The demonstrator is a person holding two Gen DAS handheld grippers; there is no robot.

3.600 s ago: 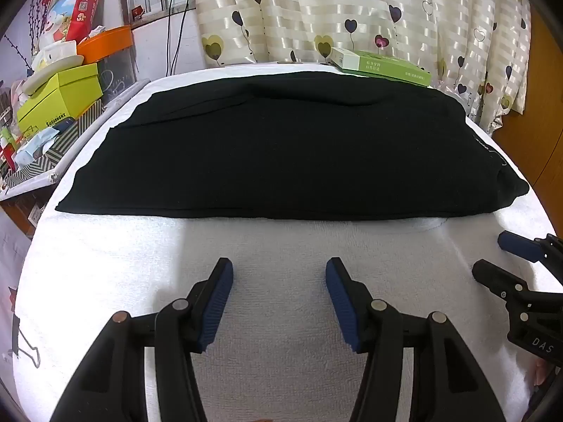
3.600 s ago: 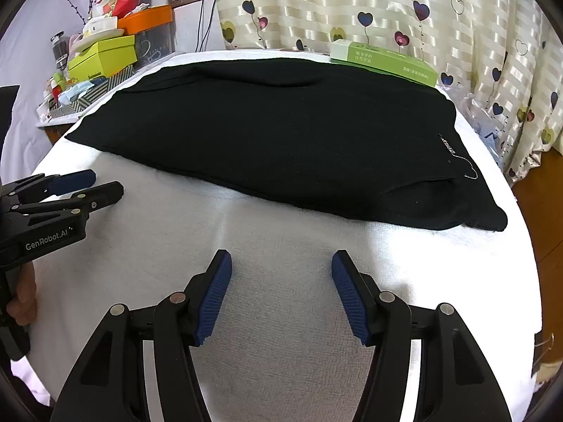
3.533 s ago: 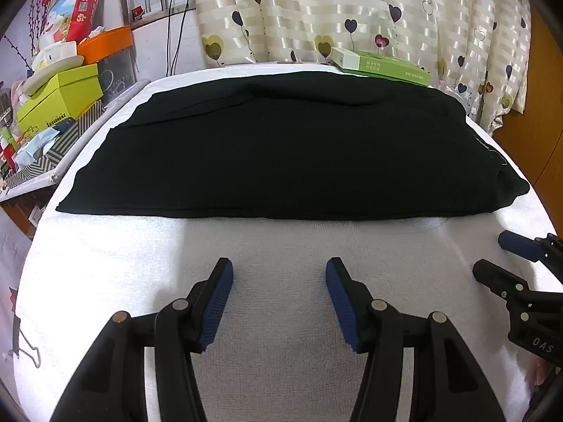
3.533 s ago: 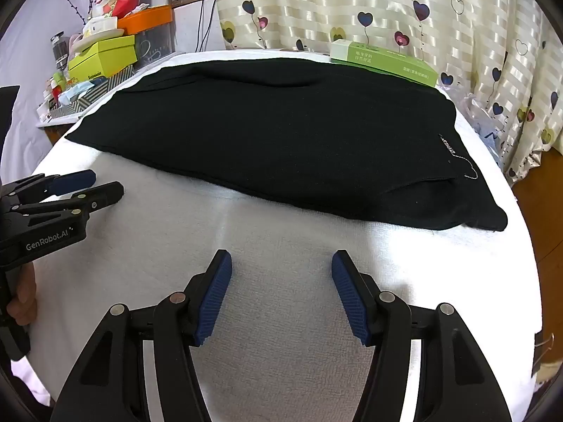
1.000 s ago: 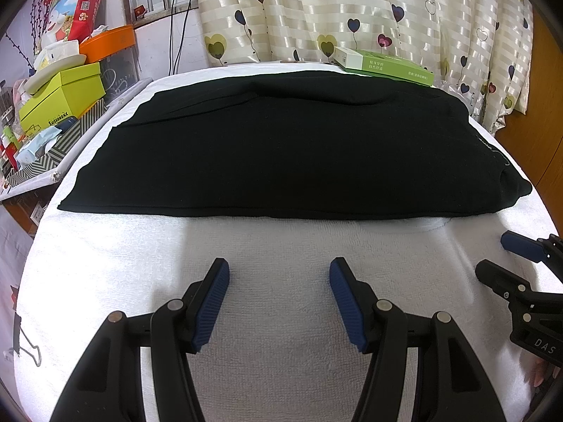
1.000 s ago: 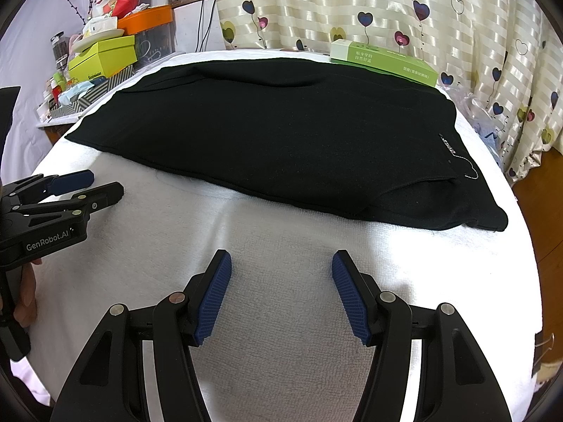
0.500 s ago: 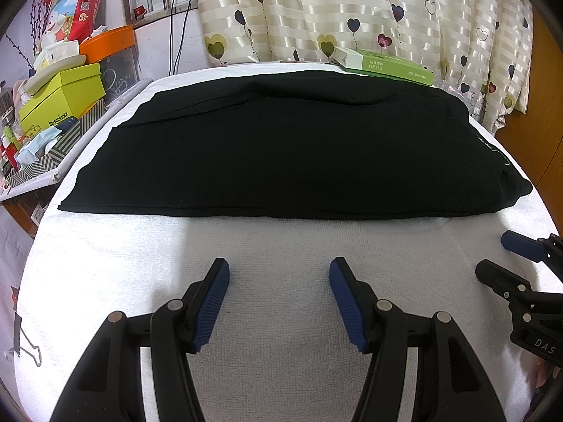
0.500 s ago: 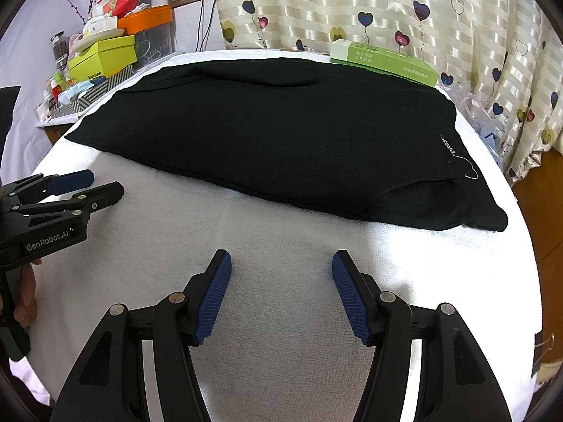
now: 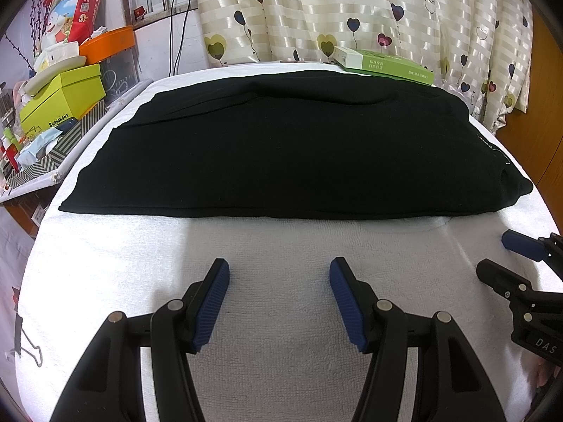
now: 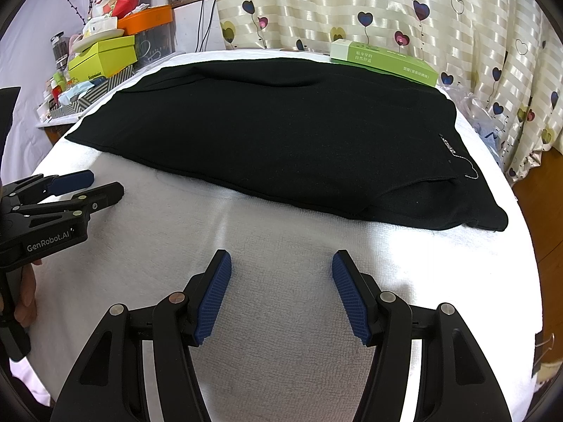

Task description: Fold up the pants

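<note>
Since the earlier frames nothing has shifted; both tools stay parked. Black pants [image 9: 288, 147] lie flat across the far half of the white towel-covered worktop [image 9: 281, 369], long axis left to right, waistband end at the right edge. Left gripper [image 9: 279, 302] and right gripper [image 10: 281, 295] hover over the bare near half, jaws wide apart, holding nothing. A green box [image 10: 385, 61] sits at the far edge.

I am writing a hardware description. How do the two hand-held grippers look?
Both are black plastic frames with silver rivets and ribbed blue pads on the fingers. The left gripper is marked "GenRobot.AI" in white; the right gripper shows the letters "DAS".
</note>
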